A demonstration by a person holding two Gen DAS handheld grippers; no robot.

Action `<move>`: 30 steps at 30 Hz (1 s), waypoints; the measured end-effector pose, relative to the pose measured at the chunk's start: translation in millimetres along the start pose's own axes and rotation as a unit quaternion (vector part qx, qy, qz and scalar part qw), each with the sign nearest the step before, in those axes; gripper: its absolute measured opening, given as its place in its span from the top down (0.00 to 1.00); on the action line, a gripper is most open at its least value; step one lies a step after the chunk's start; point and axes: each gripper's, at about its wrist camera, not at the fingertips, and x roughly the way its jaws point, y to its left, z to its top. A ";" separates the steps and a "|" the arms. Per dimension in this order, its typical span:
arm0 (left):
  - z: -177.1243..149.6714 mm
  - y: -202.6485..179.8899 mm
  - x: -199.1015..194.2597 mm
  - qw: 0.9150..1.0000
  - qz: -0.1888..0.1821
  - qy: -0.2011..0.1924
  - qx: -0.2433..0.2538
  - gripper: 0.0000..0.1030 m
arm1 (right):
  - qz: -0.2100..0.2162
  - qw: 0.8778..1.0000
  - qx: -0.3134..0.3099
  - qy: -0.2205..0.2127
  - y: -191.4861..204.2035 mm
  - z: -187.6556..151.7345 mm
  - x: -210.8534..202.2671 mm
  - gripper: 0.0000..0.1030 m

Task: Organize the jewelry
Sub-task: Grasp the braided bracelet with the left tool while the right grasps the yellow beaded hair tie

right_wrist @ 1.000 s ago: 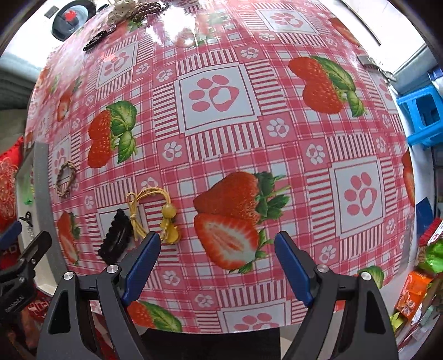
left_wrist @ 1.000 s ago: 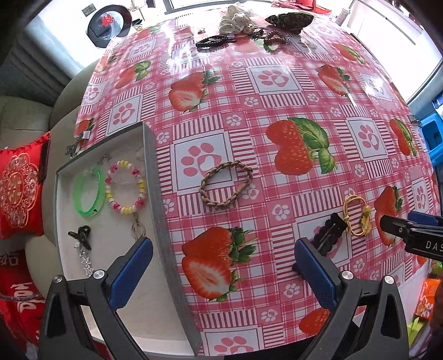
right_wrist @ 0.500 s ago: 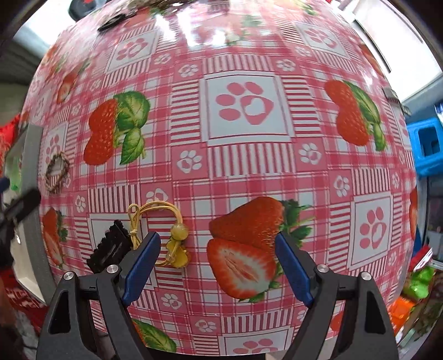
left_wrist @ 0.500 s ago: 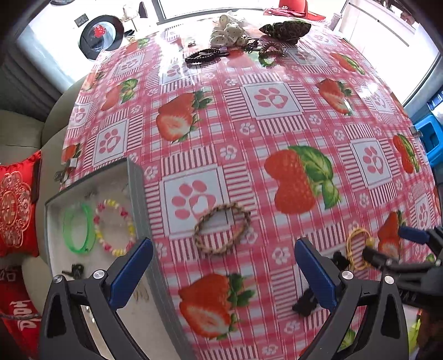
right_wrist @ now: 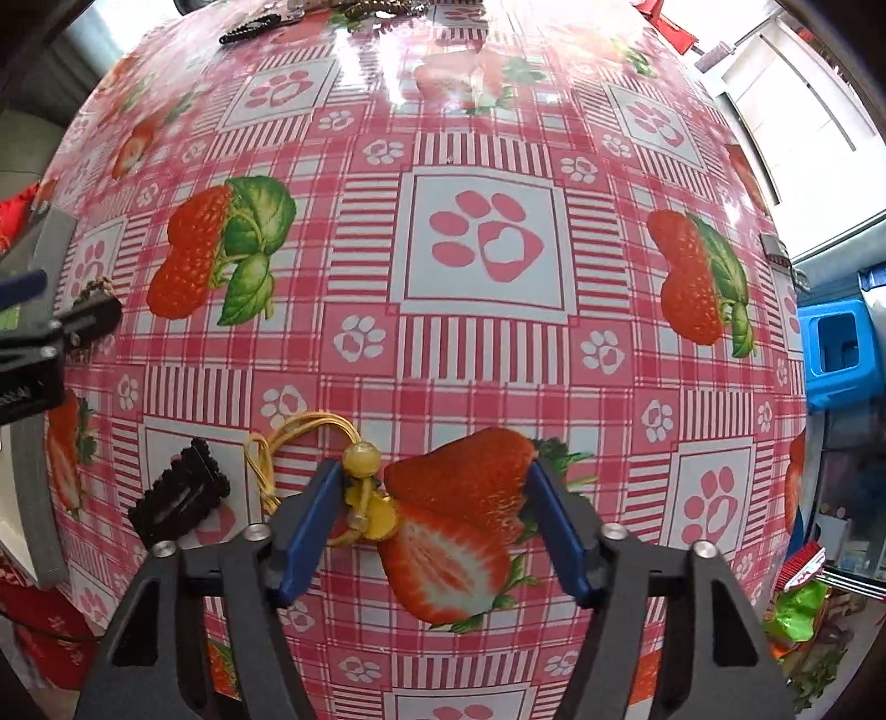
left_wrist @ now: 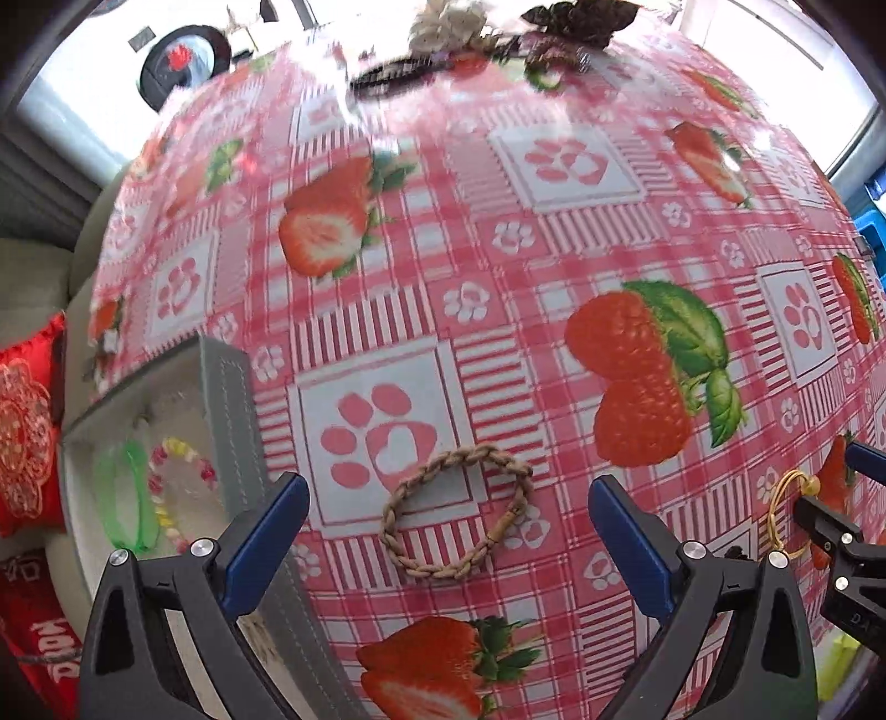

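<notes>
A tan braided bracelet lies flat on the strawberry tablecloth, and my left gripper hangs open above it, one blue finger on each side. A grey tray to the left holds a green bangle and a pastel beaded bracelet. A yellow cord bracelet with amber beads lies under my right gripper. Its jaws are closing. The beads sit against the left finger, while the right pad is apart from them. A black hair clip lies just left of the cord.
More hair ties and bracelets are heaped at the far edge of the table. A red cushion lies on the sofa left of the tray. Right of the table stand a blue stool and snack packets.
My left gripper has come down and forward, so the braided bracelet now lies between its fingers. The right gripper has rolled and its jaws have narrowed around the yellow bracelet's beads.
</notes>
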 end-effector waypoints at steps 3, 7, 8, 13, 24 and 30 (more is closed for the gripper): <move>-4.5 1.1 7.9 1.000 -0.015 0.017 -0.007 0.01 | -0.002 1.000 -0.024 -0.006 5.7 -1.0 -1.6 0.43; -9.7 -1.6 6.4 0.999 -0.045 0.016 -0.013 0.11 | 0.002 0.999 -0.034 -0.007 12.4 -2.6 -5.5 0.50; -12.0 -5.3 4.4 0.999 -0.045 0.015 -0.012 0.16 | 0.004 0.999 -0.033 -0.007 12.2 -1.8 -6.0 0.51; -15.2 -18.5 -5.3 0.998 -0.060 0.006 0.011 0.52 | 0.014 0.999 -0.044 -0.004 18.6 -3.7 -4.6 0.64; -32.1 -28.5 -28.7 0.996 -0.093 0.001 -0.008 0.83 | 0.076 0.997 -0.004 -0.009 15.2 -3.2 -9.1 0.86; -41.5 -21.7 -46.7 0.993 -0.111 -0.007 -0.024 0.83 | 0.127 0.990 0.067 -0.004 -20.1 -1.6 -15.1 0.86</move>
